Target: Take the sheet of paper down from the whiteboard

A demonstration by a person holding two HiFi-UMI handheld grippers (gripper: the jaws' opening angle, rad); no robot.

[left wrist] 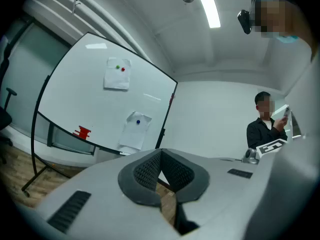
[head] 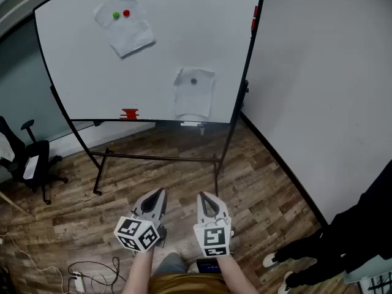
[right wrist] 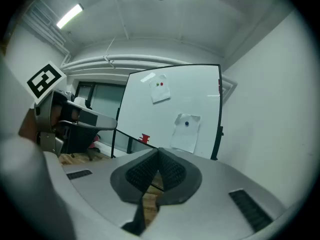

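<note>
Left hand-held gripper (head: 159,193): closed, empty
Right hand-held gripper (head: 203,196): closed, empty
Lower sheet of paper (head: 194,94): well ahead, on whiteboard (head: 73,72)

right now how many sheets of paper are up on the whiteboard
2. The upper sheet sits top left on the whiteboard under a green magnet and a red magnet; the lower sheet hangs at lower right under one dark magnet. None looks hidden.

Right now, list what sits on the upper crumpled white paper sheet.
A small round green magnet and a small round red magnet sit side by side near its top. The whiteboard behind the sheet is covered.
</note>
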